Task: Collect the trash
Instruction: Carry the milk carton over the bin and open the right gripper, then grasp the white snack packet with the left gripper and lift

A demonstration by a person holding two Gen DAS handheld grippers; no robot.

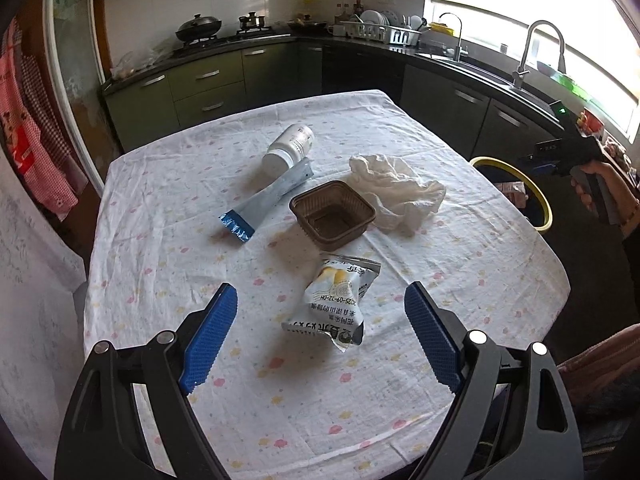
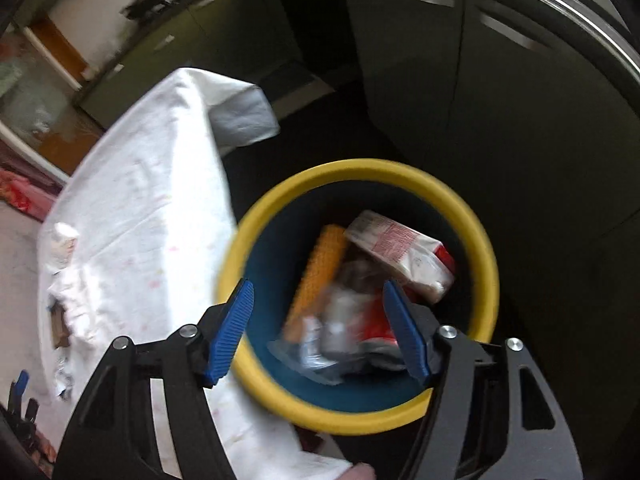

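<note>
On the floral tablecloth (image 1: 180,240) lie a white snack wrapper (image 1: 336,304), a brown plastic tray (image 1: 333,215), a crumpled white tissue (image 1: 394,192), a blue and silver sachet (image 1: 266,204) and a white bottle (image 1: 289,148) on its side. My left gripper (image 1: 320,336) is open, empty, just above the snack wrapper. My right gripper (image 2: 318,328) is open and empty over the yellow-rimmed bin (image 2: 486,264), which holds several wrappers (image 2: 400,252). The bin's rim (image 1: 538,196) also shows past the table's right edge in the left wrist view.
Green kitchen cabinets (image 1: 208,88), a stove with a wok (image 1: 199,28), a dish rack (image 1: 384,32) and a sink with a tap (image 1: 540,48) line the far walls. Dark cabinets (image 2: 460,80) stand close behind the bin. The tablecloth (image 2: 132,200) hangs beside the bin.
</note>
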